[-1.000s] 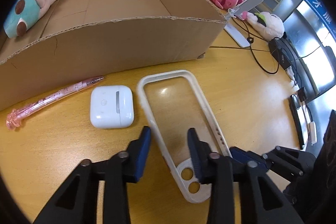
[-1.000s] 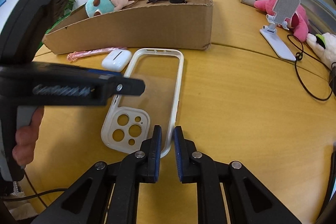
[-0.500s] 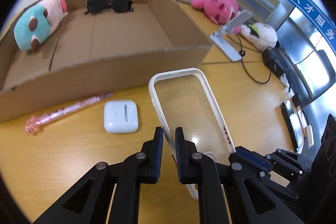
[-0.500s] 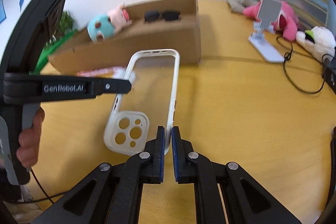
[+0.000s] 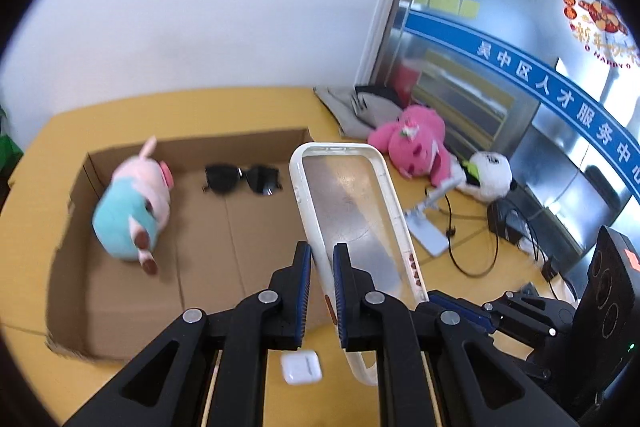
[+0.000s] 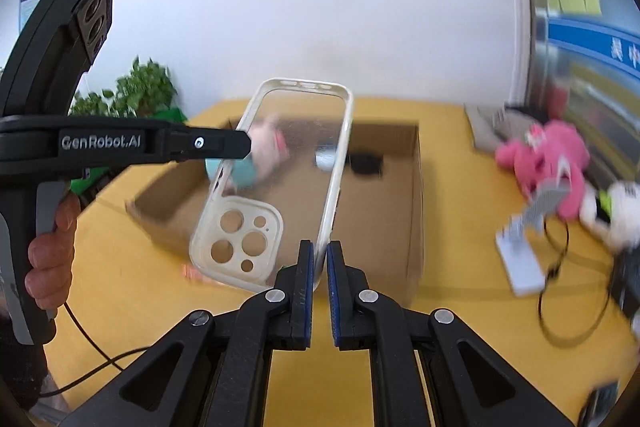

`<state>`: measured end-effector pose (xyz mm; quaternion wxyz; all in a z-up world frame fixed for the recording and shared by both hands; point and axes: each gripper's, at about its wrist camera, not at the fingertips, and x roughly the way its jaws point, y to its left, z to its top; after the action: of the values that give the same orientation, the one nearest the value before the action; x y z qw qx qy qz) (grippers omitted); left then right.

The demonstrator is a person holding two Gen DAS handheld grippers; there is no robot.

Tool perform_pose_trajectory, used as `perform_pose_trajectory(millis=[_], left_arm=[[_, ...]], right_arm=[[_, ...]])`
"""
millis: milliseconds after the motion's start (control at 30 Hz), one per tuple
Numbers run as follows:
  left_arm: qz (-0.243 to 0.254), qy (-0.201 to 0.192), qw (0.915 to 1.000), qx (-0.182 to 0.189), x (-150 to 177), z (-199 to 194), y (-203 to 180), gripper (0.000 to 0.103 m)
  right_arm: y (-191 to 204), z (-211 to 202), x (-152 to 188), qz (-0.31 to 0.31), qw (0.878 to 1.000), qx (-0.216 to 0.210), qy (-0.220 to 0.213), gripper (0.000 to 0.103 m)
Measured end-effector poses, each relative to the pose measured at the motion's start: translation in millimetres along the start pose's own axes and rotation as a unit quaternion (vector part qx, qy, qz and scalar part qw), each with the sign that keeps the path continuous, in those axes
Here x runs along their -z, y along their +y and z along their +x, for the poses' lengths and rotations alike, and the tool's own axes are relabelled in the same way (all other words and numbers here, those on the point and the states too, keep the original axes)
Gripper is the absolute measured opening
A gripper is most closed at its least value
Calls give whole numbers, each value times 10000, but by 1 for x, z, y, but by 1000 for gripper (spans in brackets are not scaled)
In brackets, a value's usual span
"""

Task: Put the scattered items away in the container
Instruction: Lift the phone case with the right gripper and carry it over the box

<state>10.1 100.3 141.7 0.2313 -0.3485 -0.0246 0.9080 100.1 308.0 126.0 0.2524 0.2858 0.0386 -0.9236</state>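
The phone case (image 5: 352, 219) is held off the table (image 5: 472, 251), at frame centre above the cardboard box (image 5: 224, 227). Its left rim is clamped by the left hand-held gripper (image 5: 320, 291), its right rim by the right hand-held gripper (image 6: 318, 291). Sunglasses (image 5: 242, 179) and a plush pig (image 5: 128, 211) are seen inside the box; an earbud case (image 5: 301, 367) lies on the table, lower centre.

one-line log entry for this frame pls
stage: carry to box | left hand-held gripper: shut on phone case | right hand-held gripper: shut on phone case | case: lifted above cardboard box | in box: plush pig, sunglasses | on table: earbuds case
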Motion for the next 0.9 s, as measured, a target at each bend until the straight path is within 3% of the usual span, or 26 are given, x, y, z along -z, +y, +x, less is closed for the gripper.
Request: perform_pose_trajectory(millis=[233,500,667,900], left_arm=[[121,-363,9992,-142,-53,-5,20,10],[58,-127,9999,77,-98,37,46,10],[-170,237,9995,144,-109,77,67,10],[-399,1092,9931,172,-93,153,93,10]], right_arm=[[5,12,-67,-186,9986,84,-493,6],[-15,48,-114,10,9987,217,-453,6],[-30,87,-123,166,9995,243,-89,6],[-53,148,-102,608,9956,55,706,6]])
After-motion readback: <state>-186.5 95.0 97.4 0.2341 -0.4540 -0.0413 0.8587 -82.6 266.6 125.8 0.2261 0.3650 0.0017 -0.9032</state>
